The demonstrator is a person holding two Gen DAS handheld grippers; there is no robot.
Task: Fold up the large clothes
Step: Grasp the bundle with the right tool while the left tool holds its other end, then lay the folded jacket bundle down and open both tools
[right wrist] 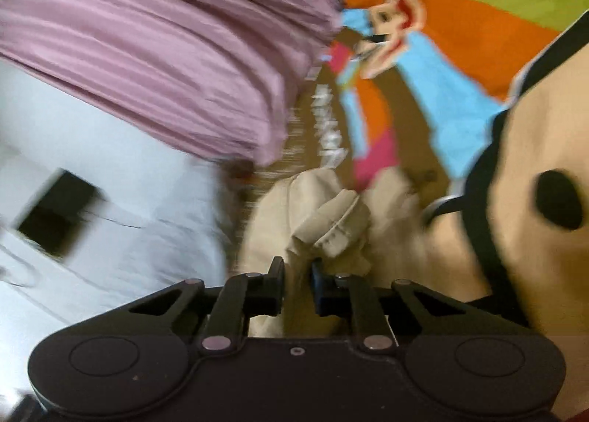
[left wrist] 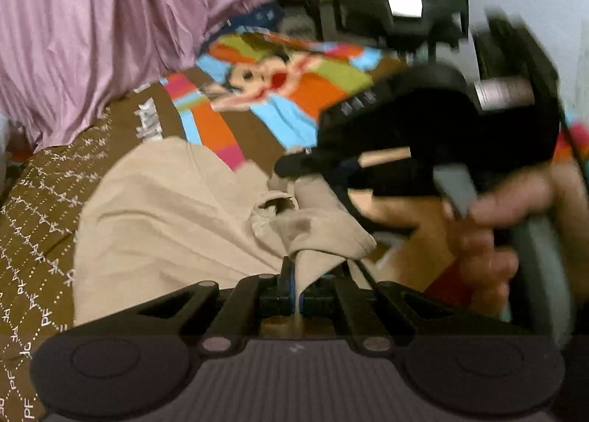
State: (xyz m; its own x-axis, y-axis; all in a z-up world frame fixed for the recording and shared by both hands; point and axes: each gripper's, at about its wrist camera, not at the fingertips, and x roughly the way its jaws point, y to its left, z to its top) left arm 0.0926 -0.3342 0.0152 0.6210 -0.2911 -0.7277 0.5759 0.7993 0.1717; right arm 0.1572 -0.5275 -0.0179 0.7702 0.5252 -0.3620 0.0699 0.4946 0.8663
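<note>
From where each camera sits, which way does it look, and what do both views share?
Left wrist: sits behind the left tool, looks forward and down onto the beige garment on the patterned bedcover; its fingers are shut on a beige fold. The right tool and the hand holding it also show.
Right wrist: sits behind the right tool, looks across the bed, rolled sideways and blurred; beige cloth lies between its fingers.
Shared: beige garment, bedcover, purple cloth.

Both wrist cameras close above the bed, angled down, sharing the beige garment (left wrist: pixel 176 216) and cartoon bedspread (right wrist: pixel 456 65).
</note>
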